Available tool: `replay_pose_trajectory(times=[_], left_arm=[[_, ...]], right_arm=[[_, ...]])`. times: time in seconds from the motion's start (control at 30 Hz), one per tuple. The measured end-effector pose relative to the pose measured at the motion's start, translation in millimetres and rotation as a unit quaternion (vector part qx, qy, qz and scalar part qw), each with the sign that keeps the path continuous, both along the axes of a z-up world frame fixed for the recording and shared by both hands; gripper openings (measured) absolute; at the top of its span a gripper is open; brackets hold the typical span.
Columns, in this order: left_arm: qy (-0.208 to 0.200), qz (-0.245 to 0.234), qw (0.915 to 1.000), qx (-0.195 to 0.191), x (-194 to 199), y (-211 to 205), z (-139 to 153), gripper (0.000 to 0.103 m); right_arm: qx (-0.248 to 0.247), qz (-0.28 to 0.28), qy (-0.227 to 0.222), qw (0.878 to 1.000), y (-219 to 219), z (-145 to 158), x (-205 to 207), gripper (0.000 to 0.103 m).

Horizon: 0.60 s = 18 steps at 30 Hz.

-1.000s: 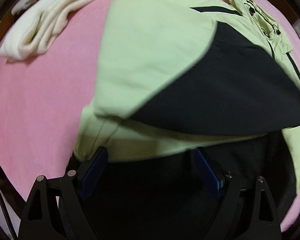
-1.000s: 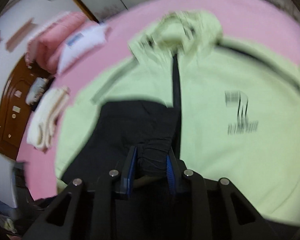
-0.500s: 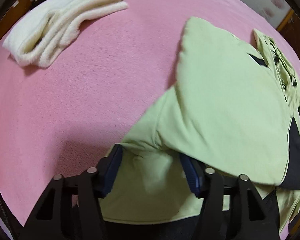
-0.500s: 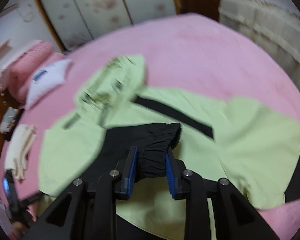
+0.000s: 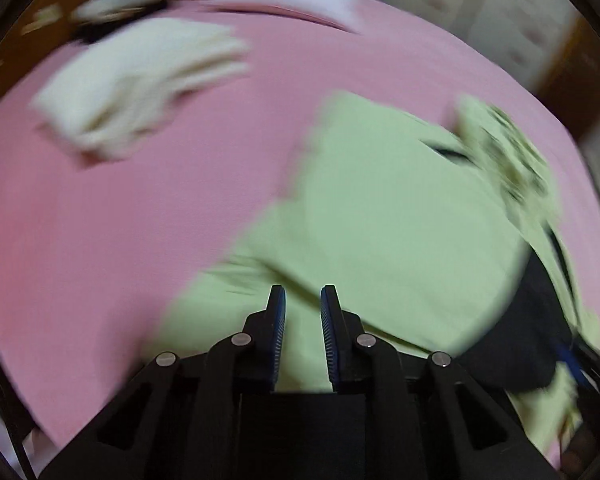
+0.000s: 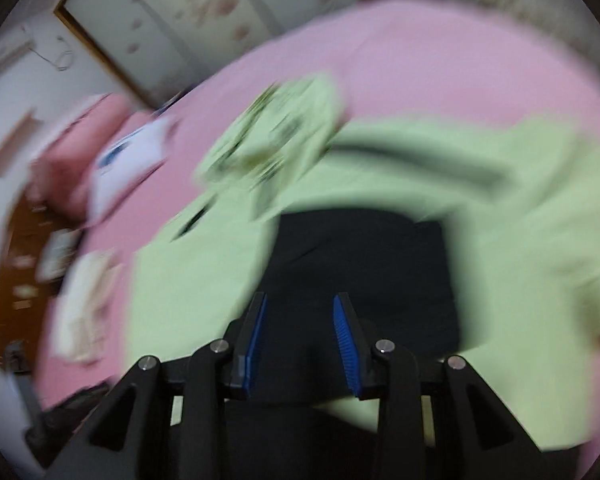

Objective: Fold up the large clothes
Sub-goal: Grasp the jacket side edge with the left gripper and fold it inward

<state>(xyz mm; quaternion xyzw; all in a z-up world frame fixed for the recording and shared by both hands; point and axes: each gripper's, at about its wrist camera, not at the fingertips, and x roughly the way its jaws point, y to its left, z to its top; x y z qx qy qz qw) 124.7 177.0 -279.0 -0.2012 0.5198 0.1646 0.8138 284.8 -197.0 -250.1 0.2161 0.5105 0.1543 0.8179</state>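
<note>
While folding across the pink bedspread, keep the green jacket flat at centre frame, hood toward upper right. Carry the black sleeve, clamped between the right gripper's pads at lower centre, straight over the body, then lay down without dragging. Left gripper, low centre over the jacket's near edge: jaws just closing, nearly together, green cloth showing in the gap, pinched or not impossible to tell through the blur. Confirm a bite before lifting, and avoid catching one layer only.
</note>
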Motion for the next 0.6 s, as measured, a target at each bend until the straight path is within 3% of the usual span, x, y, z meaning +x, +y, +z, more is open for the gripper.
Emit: replay_pose_trajectory(times=[0.03,0.07,0.1,0.17,0.23,0.3,0.37,0.43,0.53,0.6], left_arm=[[0.010,-0.032,0.9993,-0.016,12,-11,-4,0.016],[0.020,-0.055,0.9979,-0.028,20,-17,-9,0.016],[0.031,-0.071,0.9963,-0.035,29,-23,-13,0.016],[0.062,-0.090,0.9929,-0.045,50,-29,-24,0.016],[0.090,-0.101,0.9902,-0.032,68,-22,-39,0.016],[0.109,-0.095,0.9894,0.012,74,-10,-47,0.016],[0.116,-0.076,0.9887,0.056,73,14,-50,0.013],[0.128,-0.058,0.9861,0.090,66,43,-55,0.010],[0.146,-0.023,0.9843,0.097,56,78,-64,0.010],[0.156,-0.005,0.9820,0.106,50,90,-65,0.010]], right_arm=[[0.041,0.015,0.020,0.999,12,-12,2,0.008],[0.085,0.028,0.045,0.995,29,-26,3,0.002],[0.121,0.038,0.080,0.989,48,-43,5,0.002],[0.138,0.072,0.124,0.980,85,-63,9,0.002],[0.109,0.111,0.121,0.980,105,-70,11,0.002],[0.039,0.147,0.065,0.986,110,-67,12,0.001],[-0.027,0.148,0.037,0.988,91,-66,14,0.000],[-0.068,0.099,0.029,0.992,44,-67,17,0.000],[-0.137,-0.038,0.036,0.989,-47,-65,14,0.000],[-0.126,-0.078,0.013,0.989,-75,-55,7,0.000]])
